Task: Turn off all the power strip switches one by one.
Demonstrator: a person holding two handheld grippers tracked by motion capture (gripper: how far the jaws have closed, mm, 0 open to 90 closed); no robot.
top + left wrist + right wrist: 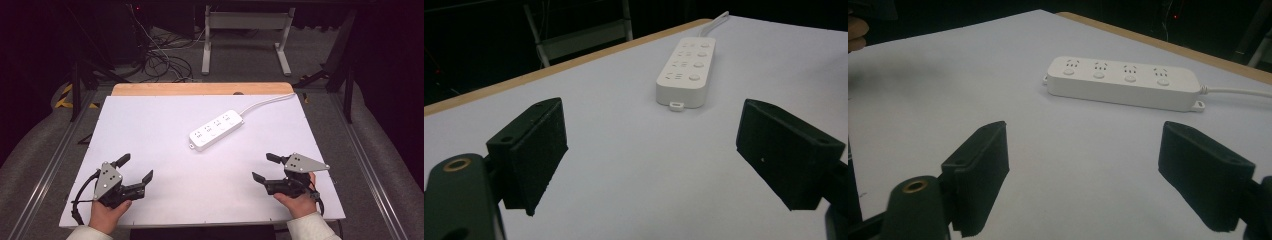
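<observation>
A white power strip (216, 129) with several sockets and round buttons lies aslant in the middle of the white table top (150, 125); its white cable (265, 102) runs off to the far right. It also lies ahead in the left gripper view (686, 72) and the right gripper view (1123, 82). My left gripper (136, 169) rests near the front left, open, with nothing between its jaws (651, 160). At the front right my right gripper (264, 168) is held just as wide, open and empty (1083, 175). Both point toward the strip from well short of it.
A wooden strip (200, 89) edges the far side of the table. Beyond it on the floor stand a white metal frame (245, 35) and a tangle of cables (160, 55). A metal rail (55, 155) runs along the left of the table.
</observation>
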